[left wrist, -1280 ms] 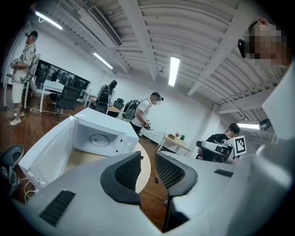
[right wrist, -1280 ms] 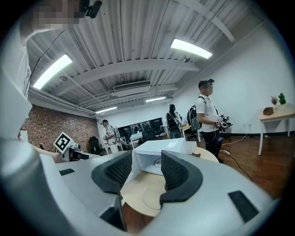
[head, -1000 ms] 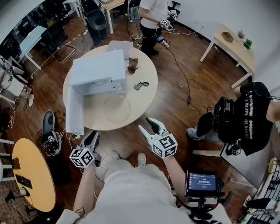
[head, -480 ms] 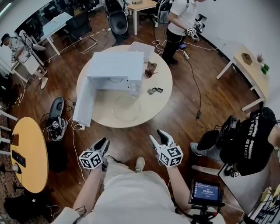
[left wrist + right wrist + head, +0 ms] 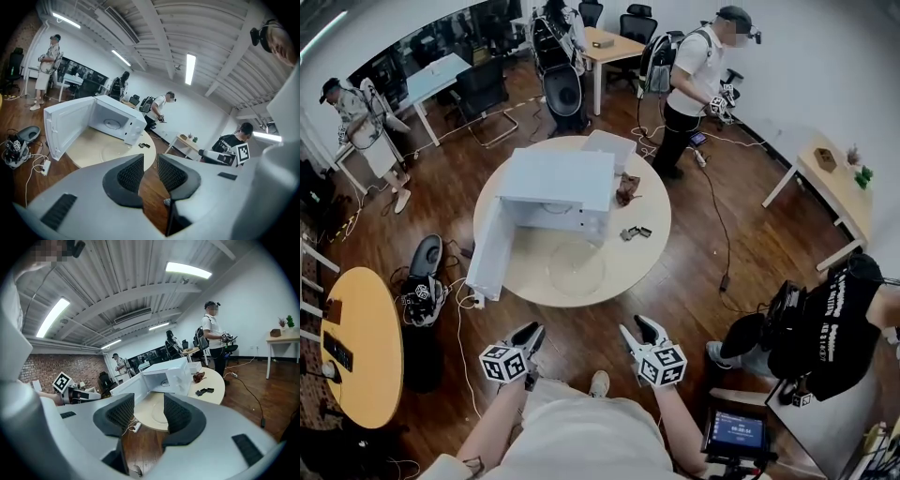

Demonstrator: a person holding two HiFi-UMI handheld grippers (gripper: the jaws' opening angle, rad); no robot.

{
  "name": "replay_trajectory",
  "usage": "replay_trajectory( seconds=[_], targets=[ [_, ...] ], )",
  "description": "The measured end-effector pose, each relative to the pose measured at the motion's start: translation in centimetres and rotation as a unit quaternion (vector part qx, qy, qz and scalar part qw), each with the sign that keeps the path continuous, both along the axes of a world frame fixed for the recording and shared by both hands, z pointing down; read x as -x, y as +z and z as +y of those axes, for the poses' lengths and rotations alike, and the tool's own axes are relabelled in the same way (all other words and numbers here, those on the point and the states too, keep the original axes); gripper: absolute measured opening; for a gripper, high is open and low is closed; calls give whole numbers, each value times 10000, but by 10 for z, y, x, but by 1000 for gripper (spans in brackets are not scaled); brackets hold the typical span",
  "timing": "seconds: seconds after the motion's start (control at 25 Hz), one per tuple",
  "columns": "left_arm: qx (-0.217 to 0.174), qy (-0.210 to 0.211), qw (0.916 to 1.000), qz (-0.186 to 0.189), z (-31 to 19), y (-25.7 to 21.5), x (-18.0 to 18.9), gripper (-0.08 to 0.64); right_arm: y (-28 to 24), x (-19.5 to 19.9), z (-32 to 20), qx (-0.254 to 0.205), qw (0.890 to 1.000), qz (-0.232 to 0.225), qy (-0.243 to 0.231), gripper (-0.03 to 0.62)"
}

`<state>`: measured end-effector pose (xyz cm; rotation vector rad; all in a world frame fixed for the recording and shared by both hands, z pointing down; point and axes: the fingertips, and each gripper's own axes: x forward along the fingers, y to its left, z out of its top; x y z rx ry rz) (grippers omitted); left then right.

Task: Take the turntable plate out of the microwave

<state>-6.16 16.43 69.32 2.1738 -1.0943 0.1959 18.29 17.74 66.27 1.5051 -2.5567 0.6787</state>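
Both forearms reach forward from the person's body at the bottom of the head view, held low and side by side, each with its marker cube facing up. The left gripper (image 5: pixel 531 331) and the right gripper (image 5: pixel 638 328) both point towards the round table (image 5: pixel 649 251), tipped a little below level over the wooden floor. In the left gripper view the left gripper (image 5: pixel 151 161) has its ribbed black pads standing apart with only floor and table edge showing between them. The right gripper (image 5: pixel 149 401) stands the same way in its own view, jaws spread and holding nothing. The white microwave (image 5: pixel 558 183) sits on the far half of the table with its door (image 5: pixel 487 253) swung fully open to the left side of the head view. The glass turntable plate (image 5: pixel 577 267) lies flat on the tabletop just in front of the open cavity, outside the oven, near the table's front edge. It is well apart from both grippers, ahead of them and roughly between their lines of aim. From the left gripper it shows as a faint clear disc (image 5: pixel 113 151) beyond the jaws and left of the gap. From the right gripper the plate (image 5: pixel 157 414) appears through the gap between the pads. A brown object (image 5: pixel 626 190) and small black parts (image 5: pixel 633 232) lie on the table to the right of the microwave.
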Motion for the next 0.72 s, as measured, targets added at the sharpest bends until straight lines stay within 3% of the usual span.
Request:
replay_trajectory(
  seconds=[0.4, 0.72],
  targets=[
    [58, 300, 9995, 93, -7, -1, 12, 78, 5, 2, 0, 149, 9991, -20, 391, 196],
    [27, 481, 9987, 137, -33, -8, 55, 61, 1, 51, -19, 126, 9984, -61, 551, 196]
  ],
)
